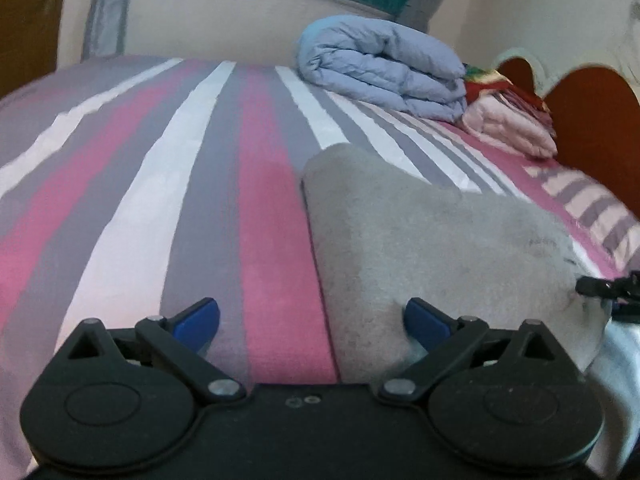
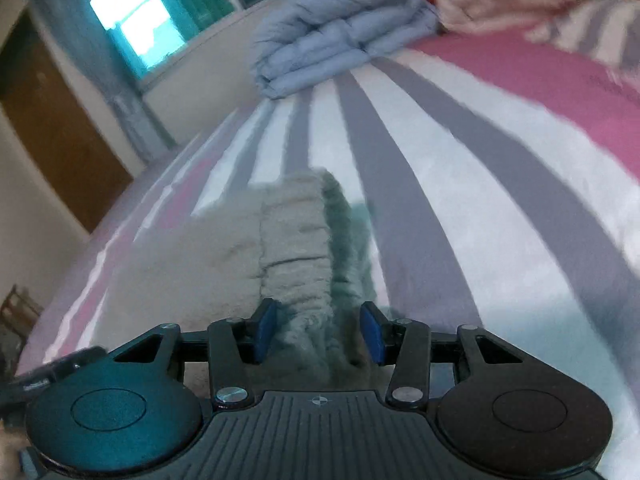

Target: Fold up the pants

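The grey fleece pants (image 1: 432, 248) lie folded on the striped bed. My left gripper (image 1: 312, 320) is wide open, low over the sheet, with its right pad (image 1: 424, 322) against the pants' near left edge and its left pad over bare sheet. In the right wrist view the gathered elastic waistband of the pants (image 2: 296, 240) runs up between the pads of my right gripper (image 2: 318, 332). The jaws stand part open on either side of the waistband, and the fabric does not look pinched. The tip of the right gripper shows at the left wrist view's right edge (image 1: 600, 288).
A striped pink, grey and white bedsheet (image 1: 180, 200) covers the bed. A folded blue duvet (image 1: 384, 64) and a pink folded blanket (image 1: 508, 128) lie at the far end by the wooden headboard (image 1: 588, 120). A window and a wooden door (image 2: 56, 128) are beyond.
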The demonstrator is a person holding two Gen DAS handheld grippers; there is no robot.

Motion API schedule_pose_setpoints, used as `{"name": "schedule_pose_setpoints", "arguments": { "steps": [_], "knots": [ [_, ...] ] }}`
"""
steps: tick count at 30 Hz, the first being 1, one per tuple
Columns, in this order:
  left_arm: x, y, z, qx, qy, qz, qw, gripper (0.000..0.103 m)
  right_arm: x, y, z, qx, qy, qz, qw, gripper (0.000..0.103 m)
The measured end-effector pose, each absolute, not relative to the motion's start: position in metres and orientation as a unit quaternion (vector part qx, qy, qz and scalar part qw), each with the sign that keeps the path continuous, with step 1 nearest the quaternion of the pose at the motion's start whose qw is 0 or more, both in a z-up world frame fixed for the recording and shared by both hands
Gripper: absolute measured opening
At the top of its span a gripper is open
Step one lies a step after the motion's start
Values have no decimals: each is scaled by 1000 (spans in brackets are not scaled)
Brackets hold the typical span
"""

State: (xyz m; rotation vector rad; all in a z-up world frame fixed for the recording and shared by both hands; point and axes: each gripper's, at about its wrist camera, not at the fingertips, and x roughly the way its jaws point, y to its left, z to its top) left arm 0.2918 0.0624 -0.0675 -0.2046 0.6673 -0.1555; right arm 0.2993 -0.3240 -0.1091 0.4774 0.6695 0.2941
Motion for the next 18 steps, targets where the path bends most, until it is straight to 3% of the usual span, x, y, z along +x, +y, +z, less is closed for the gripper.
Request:
{"name": "schedule_pose_setpoints", "arguments": {
  "steps": [7,10,12,14,15,18],
  "knots": [
    [236,82,-66,-130,292,-59,946,90,248,-338,-87,276,247,163,914,45],
    [235,81,-76,-127,317,-51,938,92,232,-331,-94,276,254,169,912,45],
    [238,79,-79,-117,323,-50,938,92,240,-317,-103,251,300,152,908,45],
    [235,85,-73,-140,325,-48,934,86,248,-311,-108,243,314,149,905,46],
    [228,89,-68,-154,314,-50,935,82,247,-312,-104,248,312,149,905,46],
    [208,99,-62,-183,278,-55,941,84,230,-316,-91,253,261,175,915,46]
  ]
}}
